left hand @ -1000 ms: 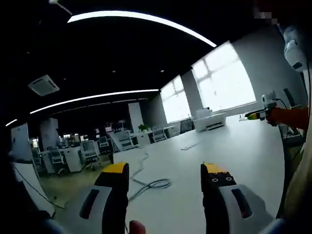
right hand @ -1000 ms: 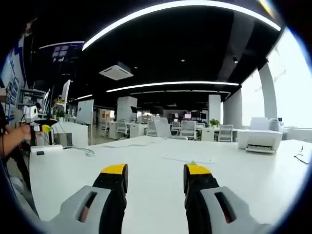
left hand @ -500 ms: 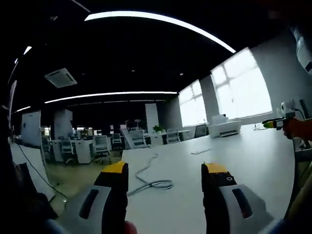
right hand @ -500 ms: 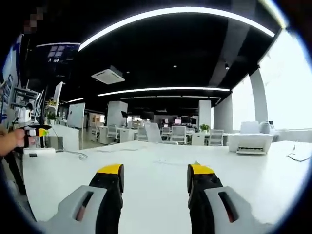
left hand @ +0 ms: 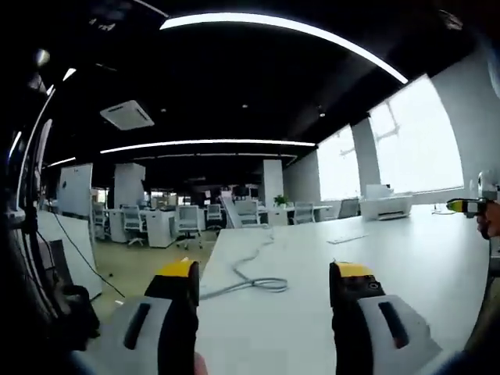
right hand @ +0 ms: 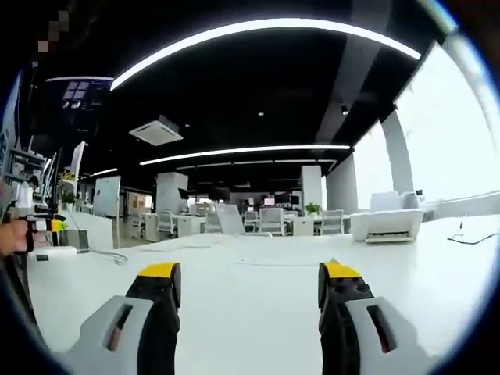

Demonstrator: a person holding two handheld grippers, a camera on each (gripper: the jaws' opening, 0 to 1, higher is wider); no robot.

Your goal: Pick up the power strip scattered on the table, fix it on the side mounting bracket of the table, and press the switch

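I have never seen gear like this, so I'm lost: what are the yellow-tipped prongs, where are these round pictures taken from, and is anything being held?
No robot here: a person carries a hand-held gripper in each hand, and a fisheye camera rides on each, looking along its two yellow-tipped jaws. In the left gripper view, the left hand-held gripper is open and holds nothing. Beyond it a grey cable lies coiled on the white table. In the right gripper view, the right hand-held gripper is also open and empty over that table, with a white printer at the far end. The background is an open office with desks and chairs.
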